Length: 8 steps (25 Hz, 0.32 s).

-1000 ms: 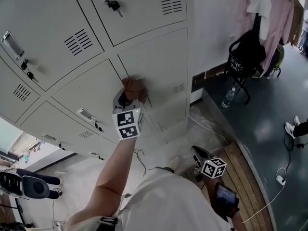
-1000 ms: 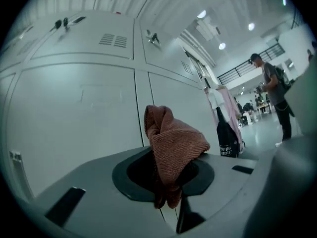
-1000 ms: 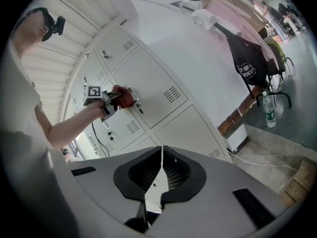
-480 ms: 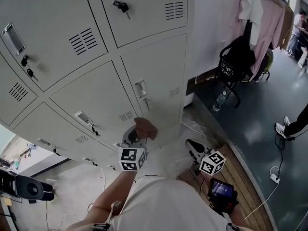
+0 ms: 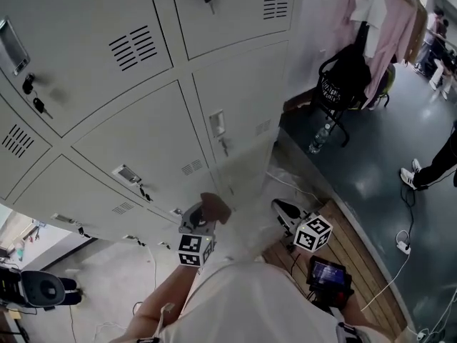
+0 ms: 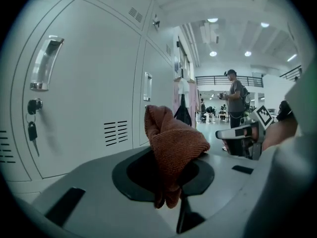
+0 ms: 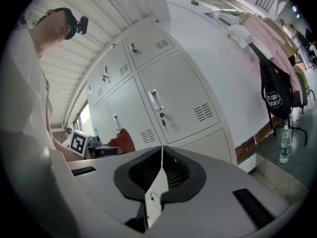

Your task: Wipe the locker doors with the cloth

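left gripper (image 6: 171, 195) clenched on the rust-brown cloth (image 6: 173, 143), which is bunched and sticks up out of the jaws. it's held low near the lower locker doors (image 5: 153, 138), can't tell if it touches them. right gripper (image 7: 159, 177) jaws pressed together on nothing, low by the person's torso, near the left one.

We are holding the left gripper (image 5: 202, 219) by the lockers (image 5: 143, 141), fingers (image 6: 136, 175) clamping the cloth (image 5: 216, 207); the right gripper (image 5: 280, 209), fingers together, is hovering farther off.

Dark floor (image 5: 378, 166), wooden platform (image 5: 368, 259), pink clothes (image 5: 396, 27) hanging by white wall (image 5: 314, 20).
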Motion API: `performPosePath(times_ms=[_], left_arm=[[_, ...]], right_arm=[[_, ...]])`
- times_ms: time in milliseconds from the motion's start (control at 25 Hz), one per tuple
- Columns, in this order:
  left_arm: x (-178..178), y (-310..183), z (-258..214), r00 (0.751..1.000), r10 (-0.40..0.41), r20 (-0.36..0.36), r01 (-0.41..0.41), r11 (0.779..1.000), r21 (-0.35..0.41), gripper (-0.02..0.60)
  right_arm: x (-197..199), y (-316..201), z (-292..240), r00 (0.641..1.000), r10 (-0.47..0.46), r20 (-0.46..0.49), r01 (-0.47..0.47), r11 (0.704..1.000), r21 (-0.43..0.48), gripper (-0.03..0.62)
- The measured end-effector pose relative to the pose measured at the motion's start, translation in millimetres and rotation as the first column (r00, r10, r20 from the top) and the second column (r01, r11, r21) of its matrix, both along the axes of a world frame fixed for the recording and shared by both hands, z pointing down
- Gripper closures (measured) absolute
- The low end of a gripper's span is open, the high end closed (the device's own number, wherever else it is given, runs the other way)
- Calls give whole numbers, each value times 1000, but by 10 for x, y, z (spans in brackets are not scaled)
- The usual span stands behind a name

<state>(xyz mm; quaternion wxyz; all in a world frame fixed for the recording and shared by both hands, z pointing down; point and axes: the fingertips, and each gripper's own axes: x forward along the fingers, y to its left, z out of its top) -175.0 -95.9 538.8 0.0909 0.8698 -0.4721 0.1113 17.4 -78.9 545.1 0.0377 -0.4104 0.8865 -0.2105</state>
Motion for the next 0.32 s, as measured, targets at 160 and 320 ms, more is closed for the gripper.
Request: performPosePath(times_ms=[160,320], left_arm=[[-84,-12,15,1000,7,-10,-7,1000,1,503],[-115,-72,36,1000,12,-20,-12,1000,4,503]], right_arm=[[-141,44,41,1000,-9,-22,9,1000,-8,574],[-221,-3,33,999,-18,-40,18,1000,2,574]])
